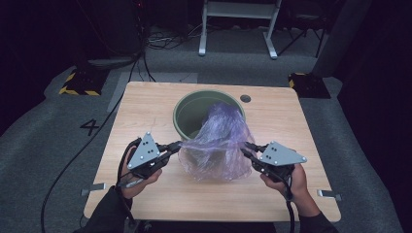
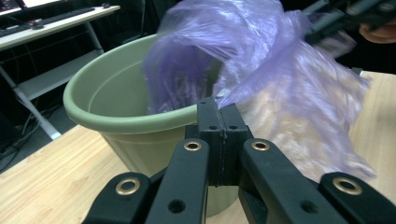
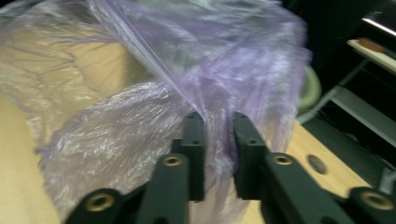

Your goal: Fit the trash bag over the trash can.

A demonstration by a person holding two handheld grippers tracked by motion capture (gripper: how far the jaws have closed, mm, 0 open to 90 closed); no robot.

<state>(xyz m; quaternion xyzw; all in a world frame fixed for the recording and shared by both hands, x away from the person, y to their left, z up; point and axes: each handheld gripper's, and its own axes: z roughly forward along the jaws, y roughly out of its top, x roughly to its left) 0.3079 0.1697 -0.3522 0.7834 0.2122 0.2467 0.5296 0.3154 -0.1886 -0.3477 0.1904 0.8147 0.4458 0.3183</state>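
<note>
One purple plastic bag (image 1: 217,145) is being stretched over one green pot (image 1: 187,112) between two level grippers: left gripper (image 1: 177,145) clamped on it, right gripper (image 1: 247,148) narrowly parted, film between.

On the wooden table (image 1: 145,104), counted by kind: one green round bucket (image 1: 187,114); one thin purple plastic bag (image 1: 218,145), partly draped over the bucket's rim; one small round hole (image 1: 245,98) in the tabletop near the far edge. Handheld tools: two, a left gripper (image 1: 176,144) and a right gripper (image 1: 247,147), each with one grey three-cornered plate. Hands: two. On the floor: two yellow-and-black striped bases (image 1: 80,83), and one painted numeral 4 (image 1: 90,127).
</note>
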